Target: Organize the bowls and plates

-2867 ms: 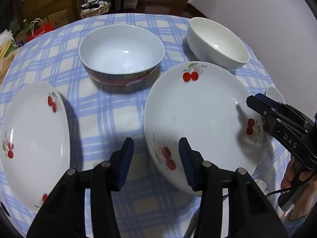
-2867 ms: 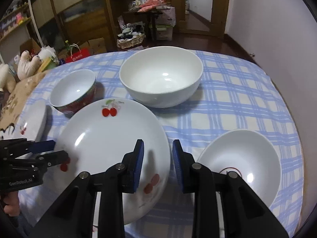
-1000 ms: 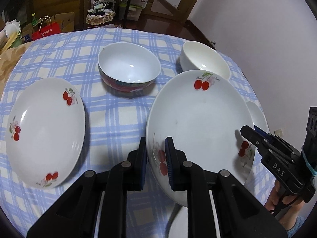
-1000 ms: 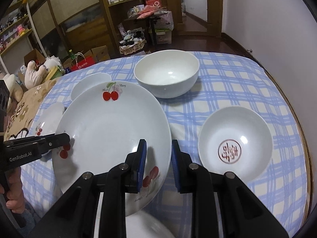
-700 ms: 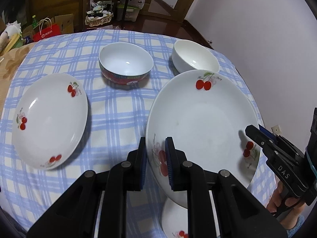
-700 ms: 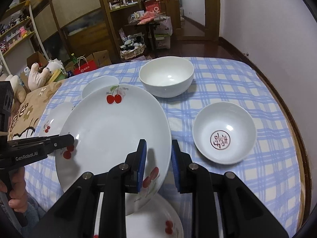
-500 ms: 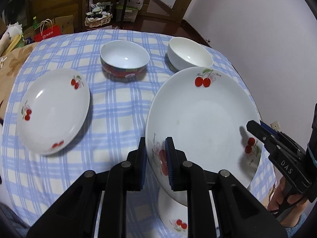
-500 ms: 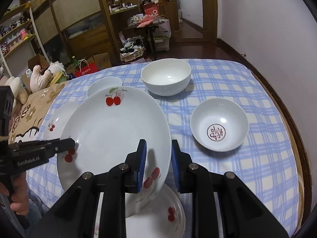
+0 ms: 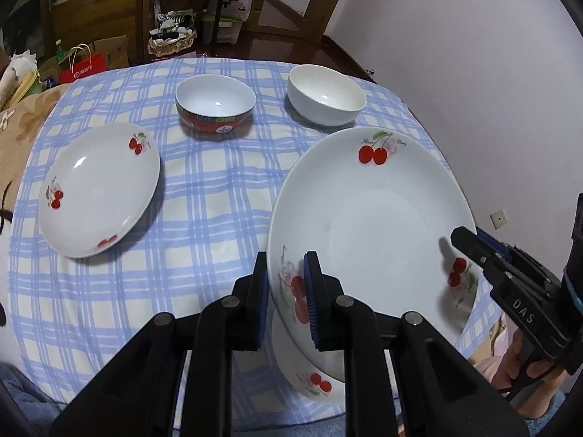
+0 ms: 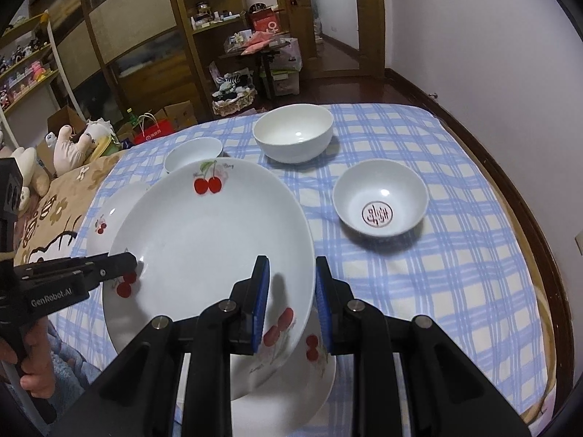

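Note:
Both grippers hold a large white plate with cherry prints [image 9: 371, 218] [image 10: 207, 233] above the table. My left gripper [image 9: 286, 291] [image 10: 127, 260] is shut on its near-left rim. My right gripper [image 10: 291, 291] [image 9: 462, 240] is shut on the opposite rim. Under the raised plate, a smaller cherry plate [image 9: 313, 375] [image 10: 313, 364] lies at the near table edge. Another cherry plate [image 9: 98, 189] [image 10: 109, 215] lies at the left. Farther back stand a red-sided bowl [image 9: 215, 105] [image 10: 193, 153] and a plain white bowl [image 9: 326, 94] [image 10: 293, 133].
A white bowl with a red emblem [image 10: 380, 200] stands at the right, hidden behind the plate in the left wrist view. A blue checked cloth [image 9: 218, 200] covers the round table, whose wooden rim [image 10: 517, 211] runs close to the wall. Shelves and clutter stand beyond.
Both grippers closed on the big plate's rim, then lifted it up and back toward me. The table has dropped away, and the plate beneath has come into view.

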A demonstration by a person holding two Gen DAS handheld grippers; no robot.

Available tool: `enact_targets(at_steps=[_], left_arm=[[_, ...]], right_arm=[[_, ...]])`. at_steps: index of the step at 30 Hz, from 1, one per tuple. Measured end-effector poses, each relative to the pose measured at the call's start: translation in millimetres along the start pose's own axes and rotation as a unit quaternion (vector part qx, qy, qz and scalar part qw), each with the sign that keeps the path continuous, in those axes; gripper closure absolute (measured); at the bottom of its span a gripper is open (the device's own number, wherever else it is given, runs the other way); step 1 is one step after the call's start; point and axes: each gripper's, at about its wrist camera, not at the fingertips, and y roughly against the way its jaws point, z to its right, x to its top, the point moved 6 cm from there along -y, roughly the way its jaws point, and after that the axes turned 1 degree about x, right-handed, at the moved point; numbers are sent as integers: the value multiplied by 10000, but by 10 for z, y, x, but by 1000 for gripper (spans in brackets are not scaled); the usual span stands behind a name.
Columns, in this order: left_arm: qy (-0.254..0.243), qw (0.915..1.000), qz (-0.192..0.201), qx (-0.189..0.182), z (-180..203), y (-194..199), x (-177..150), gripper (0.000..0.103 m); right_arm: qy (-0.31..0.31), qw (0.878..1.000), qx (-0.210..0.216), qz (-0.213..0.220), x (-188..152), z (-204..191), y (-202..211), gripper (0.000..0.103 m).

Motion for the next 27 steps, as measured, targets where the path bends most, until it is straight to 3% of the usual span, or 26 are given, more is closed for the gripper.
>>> enact_targets(at_steps=[16,27], left_arm=[[-149,9989,-448,33,114,-87,-469,86],[-259,9972,-667,195,104,-270,-567,86]], right_arm=[[-165,9995,-63,-273,-408,99,90,77],[-157,9978,-91,-637,-612,150,-105,77]])
